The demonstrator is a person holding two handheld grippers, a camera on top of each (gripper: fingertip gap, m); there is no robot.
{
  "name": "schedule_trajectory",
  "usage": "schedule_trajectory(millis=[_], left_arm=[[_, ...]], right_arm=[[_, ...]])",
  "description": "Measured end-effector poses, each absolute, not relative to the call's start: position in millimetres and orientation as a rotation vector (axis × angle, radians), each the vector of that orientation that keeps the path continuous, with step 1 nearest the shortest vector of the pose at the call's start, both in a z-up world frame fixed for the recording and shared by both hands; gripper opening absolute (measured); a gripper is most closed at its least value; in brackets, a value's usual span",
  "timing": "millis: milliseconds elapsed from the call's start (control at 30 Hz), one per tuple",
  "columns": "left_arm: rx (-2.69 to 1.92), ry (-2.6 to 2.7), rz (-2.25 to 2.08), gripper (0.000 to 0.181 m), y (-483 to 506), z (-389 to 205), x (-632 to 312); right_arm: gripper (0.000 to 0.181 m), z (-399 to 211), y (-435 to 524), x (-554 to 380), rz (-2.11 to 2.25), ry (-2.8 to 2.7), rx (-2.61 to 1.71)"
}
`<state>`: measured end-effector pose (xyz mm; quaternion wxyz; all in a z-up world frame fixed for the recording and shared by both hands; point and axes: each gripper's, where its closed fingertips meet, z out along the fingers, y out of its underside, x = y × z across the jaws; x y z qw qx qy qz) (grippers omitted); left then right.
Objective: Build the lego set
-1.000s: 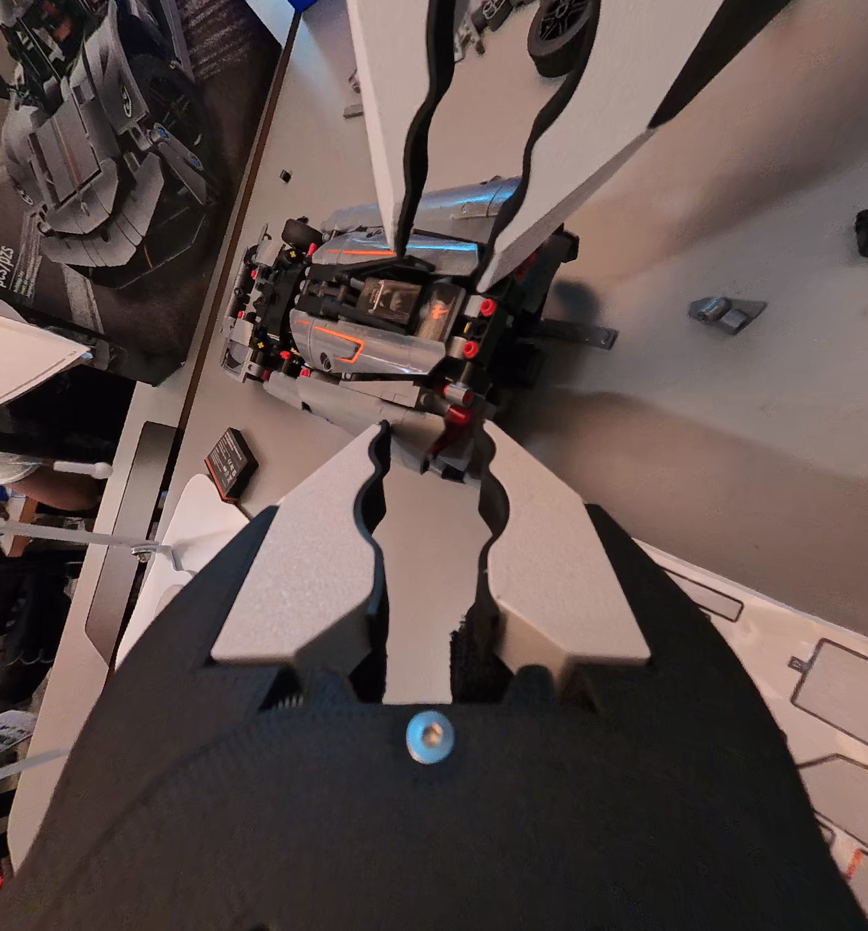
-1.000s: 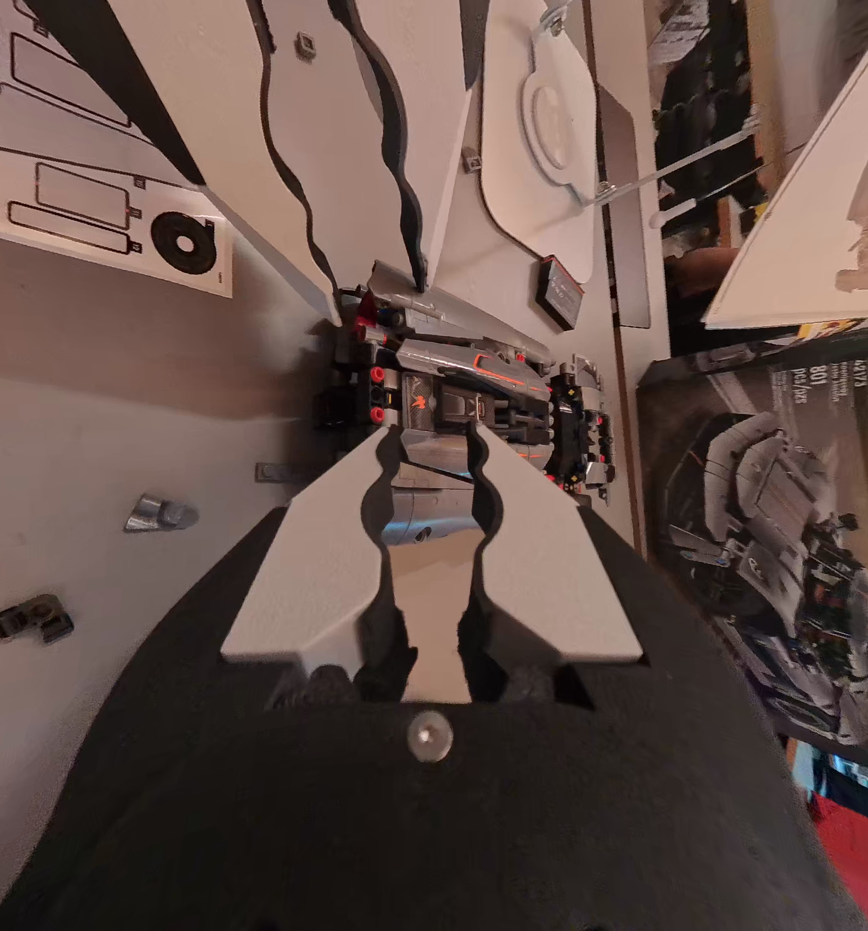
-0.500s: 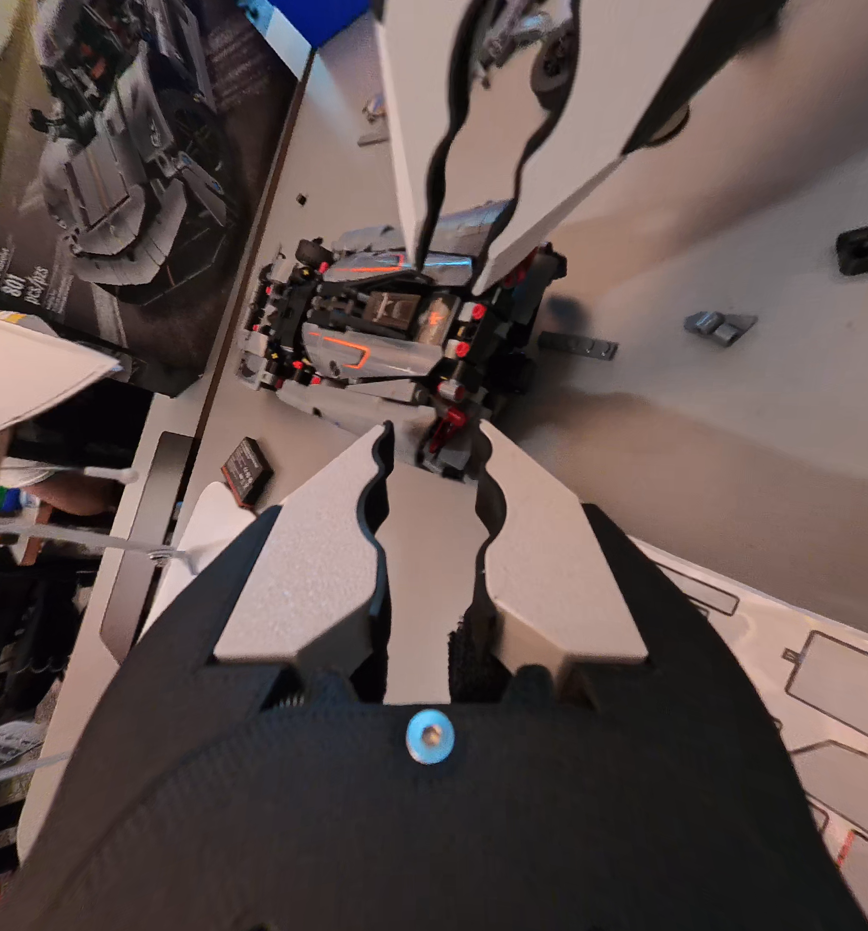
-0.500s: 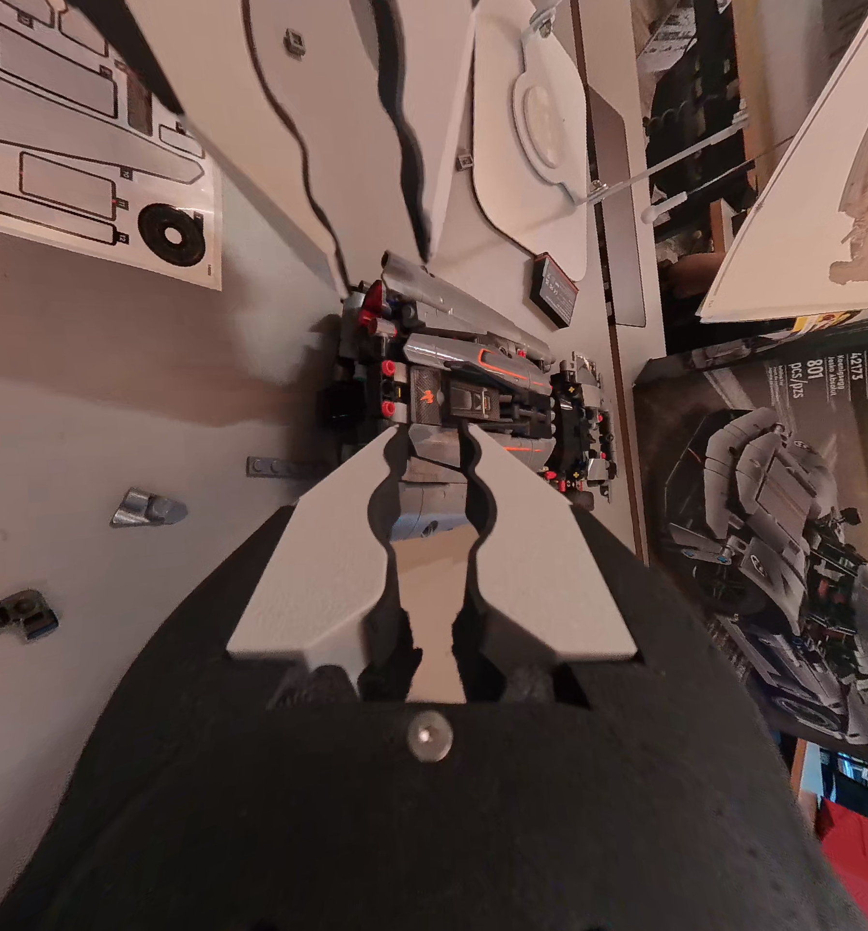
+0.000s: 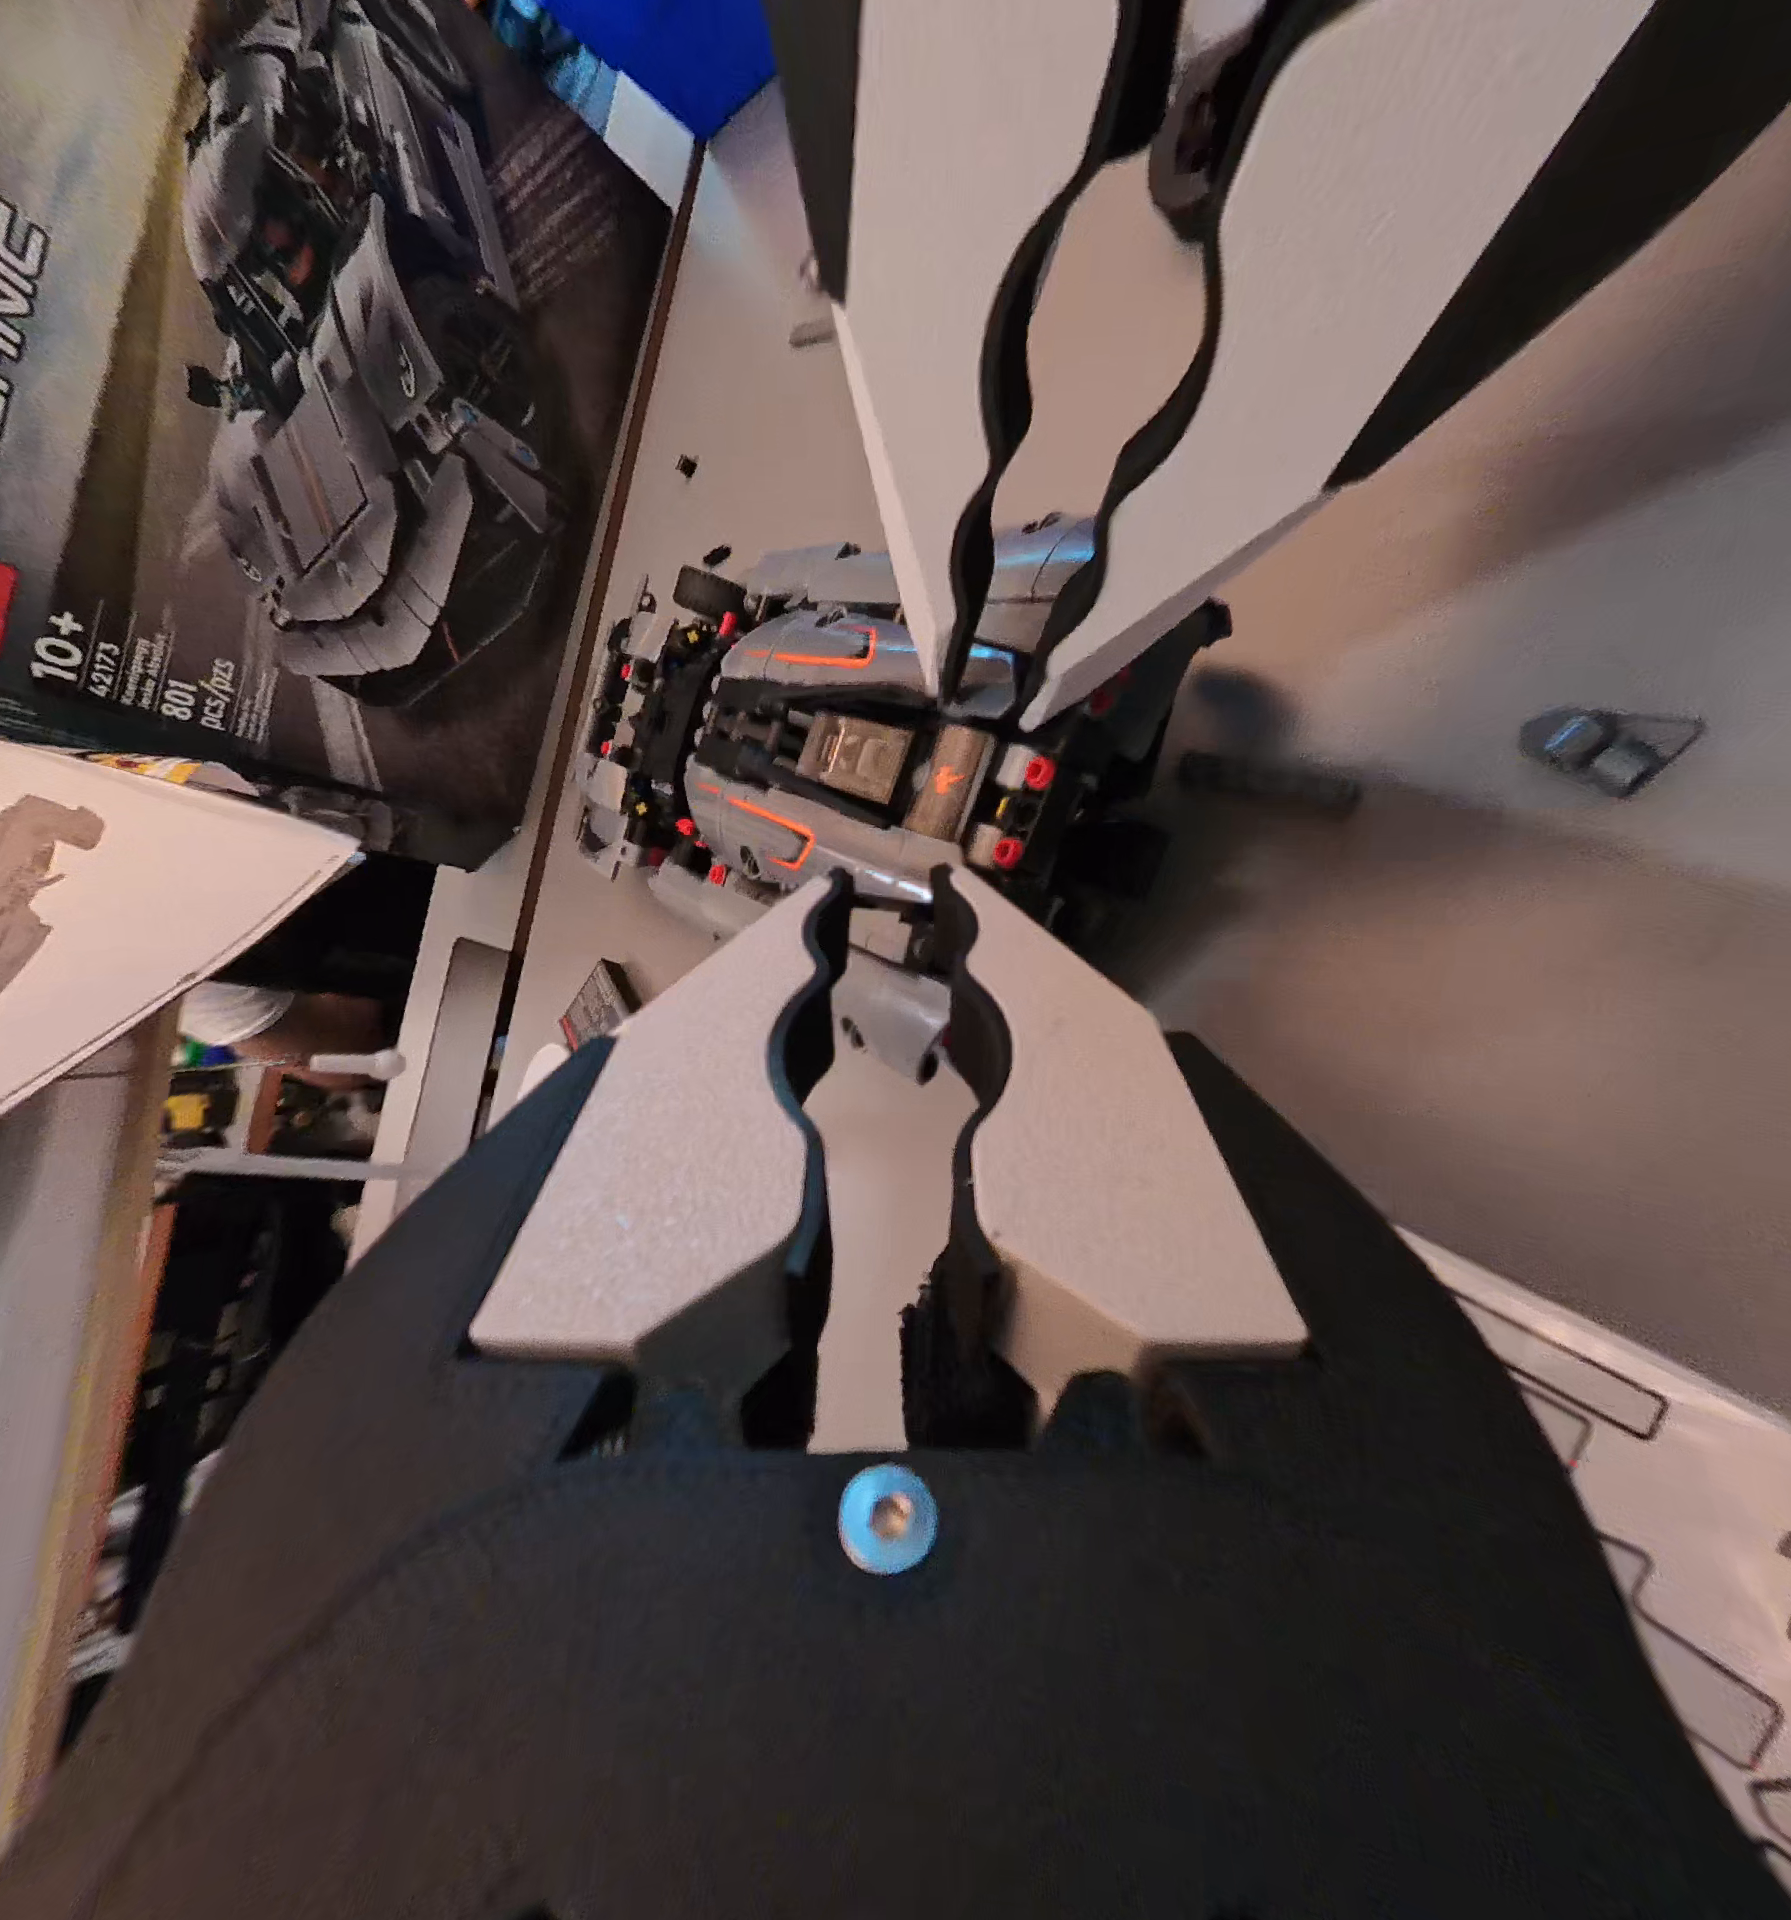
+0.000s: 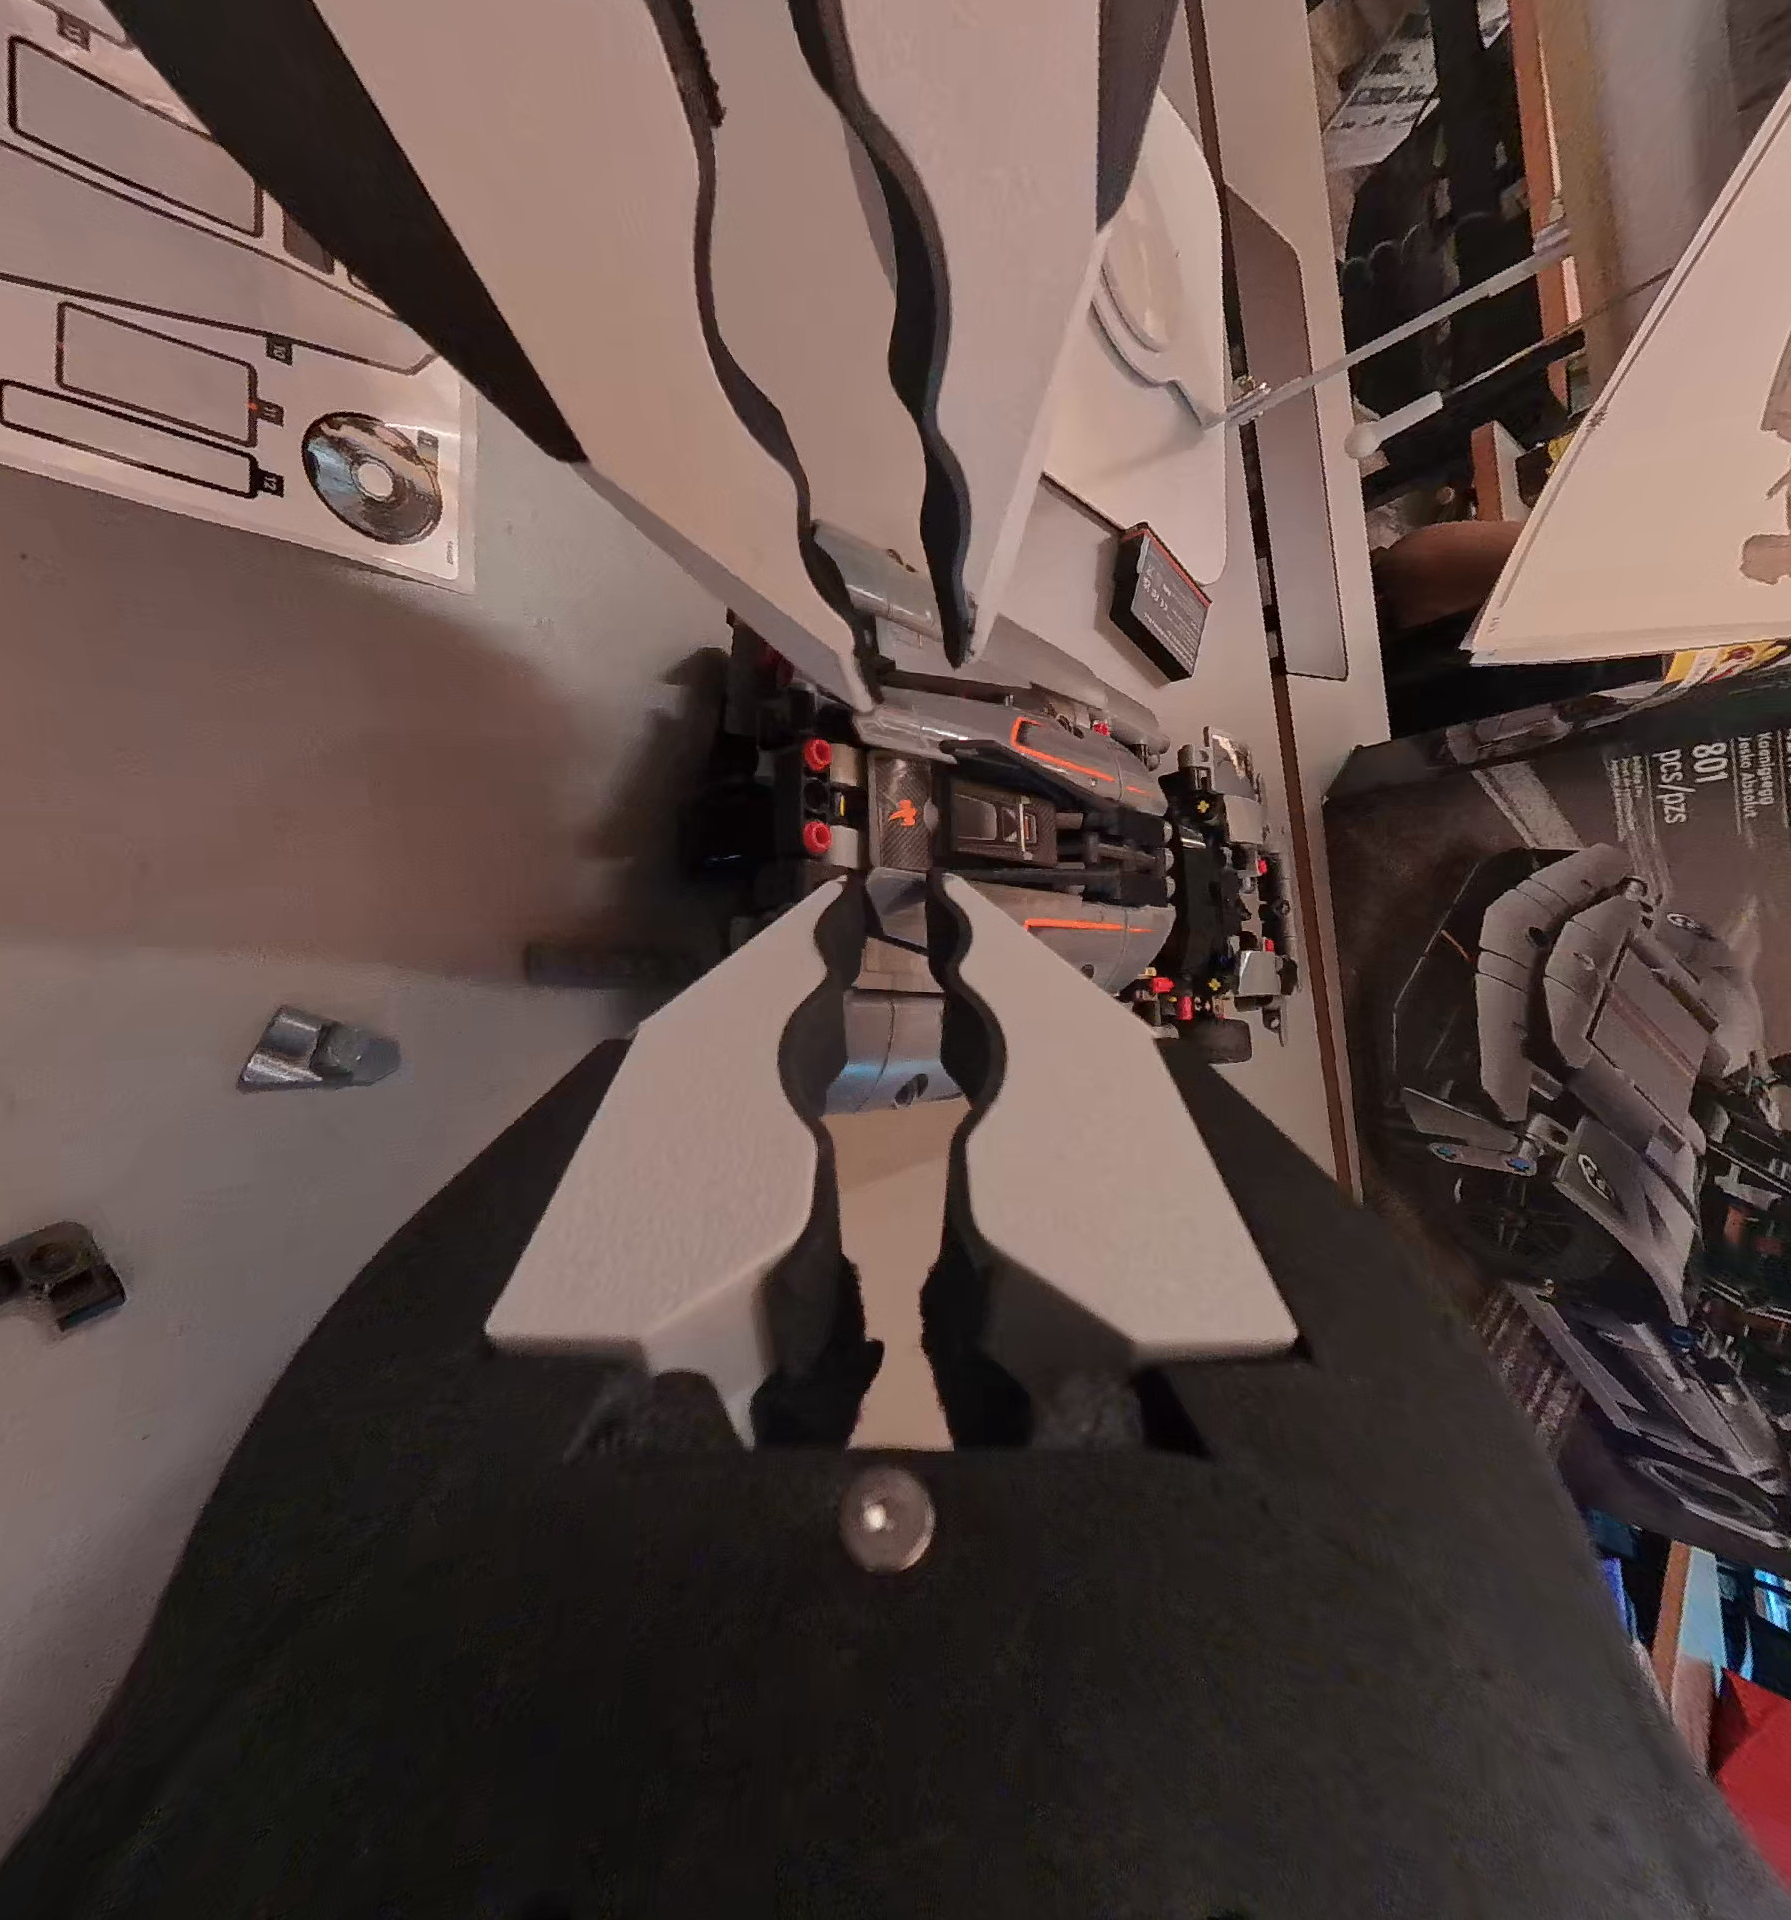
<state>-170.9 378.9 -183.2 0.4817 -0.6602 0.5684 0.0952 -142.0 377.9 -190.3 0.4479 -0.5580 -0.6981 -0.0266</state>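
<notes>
A partly built grey and black lego car [image 5: 839,748] with orange stripes lies on the white table [image 5: 1493,582]. My left gripper [image 5: 891,894] is shut on the car's near grey side panel [image 5: 891,1018]. My right gripper [image 5: 995,696] comes in from the opposite side. In the right wrist view the car [image 6: 1026,821] lies between both grippers. My right gripper [image 6: 886,894] is shut on the grey side panel [image 6: 891,1039] nearest it. The left gripper [image 6: 912,655] clamps the far panel [image 6: 870,582].
Loose parts lie on the table: a grey wedge [image 6: 319,1049], a black bracket [image 6: 34,1283] and a dark flat plate [image 6: 600,961]. A sticker sheet [image 6: 195,364], the set's box [image 6: 1618,1143], an open booklet [image 6: 1701,416] and a small black card [image 6: 1161,603] surround the car. Less than 4 cm separates the two grippers' tips.
Both grippers moved in toward the car from opposite sides and their jaws narrowed onto its grey side panels. The car has turned slightly on the table.
</notes>
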Motion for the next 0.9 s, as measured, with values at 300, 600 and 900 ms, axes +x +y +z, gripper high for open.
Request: schedule_trajectory(millis=[300,600,900], left_arm=[[-1.519,1.446,0.288,0.009,376.5,-185.5,-166.7],[-1.504,1.459,0.331,0.012,381.8,-190.8,-166.8],[-1.43,1.447,0.446,0.003,386.9,-186.4,-165.8]], right_arm=[[0.009,-191.1,378.5,-142.0,-0.043,-1.712,-1.375],[0.009,-191.4,377.9,-141.1,-0.043,-1.705,-1.364],[0.005,-189.0,382.3,-140.4,-0.04,-1.685,-1.36]])
